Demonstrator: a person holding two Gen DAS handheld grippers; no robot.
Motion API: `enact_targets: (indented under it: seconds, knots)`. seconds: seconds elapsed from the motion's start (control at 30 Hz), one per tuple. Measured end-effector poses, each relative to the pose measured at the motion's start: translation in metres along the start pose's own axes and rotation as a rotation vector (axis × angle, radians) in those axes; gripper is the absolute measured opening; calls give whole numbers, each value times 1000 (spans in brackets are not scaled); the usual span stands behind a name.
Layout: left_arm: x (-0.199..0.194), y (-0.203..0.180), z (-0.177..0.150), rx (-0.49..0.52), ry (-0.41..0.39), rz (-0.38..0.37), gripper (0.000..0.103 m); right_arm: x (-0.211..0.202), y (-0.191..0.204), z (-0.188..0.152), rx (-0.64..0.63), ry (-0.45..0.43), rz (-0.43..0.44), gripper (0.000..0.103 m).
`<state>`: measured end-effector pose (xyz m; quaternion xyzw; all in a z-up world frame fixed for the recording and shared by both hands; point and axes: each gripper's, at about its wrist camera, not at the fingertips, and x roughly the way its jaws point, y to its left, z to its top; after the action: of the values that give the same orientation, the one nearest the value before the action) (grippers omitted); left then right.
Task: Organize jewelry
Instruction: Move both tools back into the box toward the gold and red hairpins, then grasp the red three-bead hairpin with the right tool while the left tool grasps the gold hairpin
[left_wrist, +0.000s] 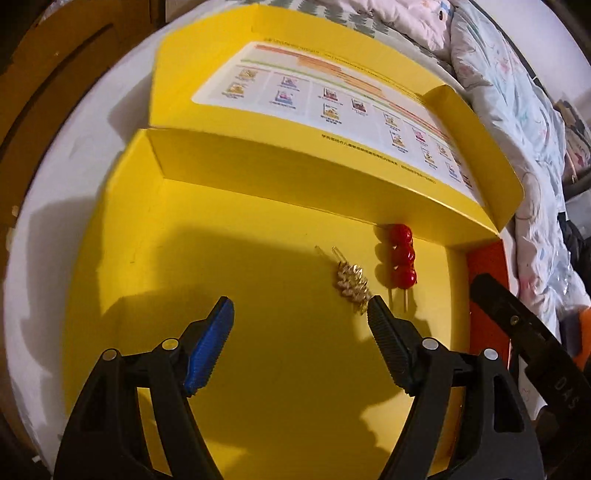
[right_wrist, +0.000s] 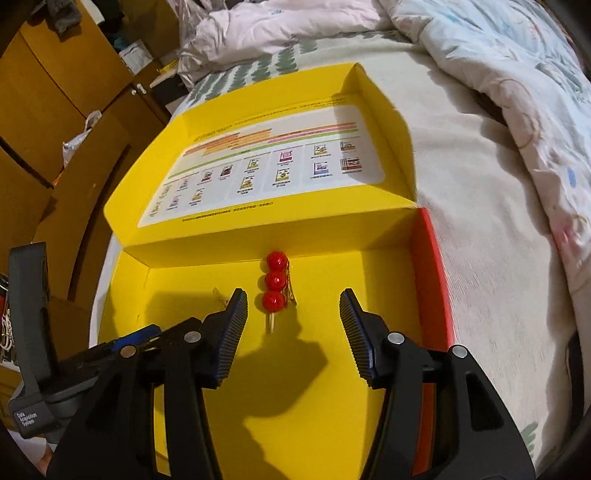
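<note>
Red bead pin: three glossy red balls stacked on a thin stick, lying flat on the floor of the yellow box, right against the box's back wall. In your right wrist view it sits at 12 o'clock, a little left of the centre line between the open fingers, ahead of the tips and touching neither. In the left wrist view the same pin sits at 1 o'clock.

Gold leaf clip: a small gold, grain-like piece, just beside the red pin at its 9 o'clock, apart from it. The tip of your left gripper's black finger overlaps the clip's lower end; contact can't be confirmed. In the right wrist view the clip is almost fully hidden behind the left-hand finger.

Your left gripper: released, jaws wide, nothing between the pads. The blue pad is over bare yellow floor.

Your right gripper: released, jaws apart, nothing gripped.

Box lid is folded back flat at 12 o'clock, with a white printed sheet of small pictures on its inner face. The box's right edge is orange-red. It all rests on a bed, with a crumpled duvet at 1 to 2 o'clock. Brown cabinets are at 10 o'clock.
</note>
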<state>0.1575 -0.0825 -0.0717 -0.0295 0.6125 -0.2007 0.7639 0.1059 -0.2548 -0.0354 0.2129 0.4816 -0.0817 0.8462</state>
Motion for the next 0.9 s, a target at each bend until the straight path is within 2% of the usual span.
enact_targets:
  seconds: [0.23, 0.43, 0.6, 0.9]
  knots:
    - [13, -10, 2, 27, 14, 8, 73, 22, 2, 6, -10, 33, -5, 56]
    - [13, -14, 0, 39, -18, 24, 73, 20, -18, 12, 61, 21, 8, 56]
    - [19, -26, -1, 95, -45, 95, 73, 9, -27, 15, 90, 4, 48, 56]
    - [30, -39, -3, 173, -70, 197, 73, 12, -27, 15, 95, 6, 59, 56]
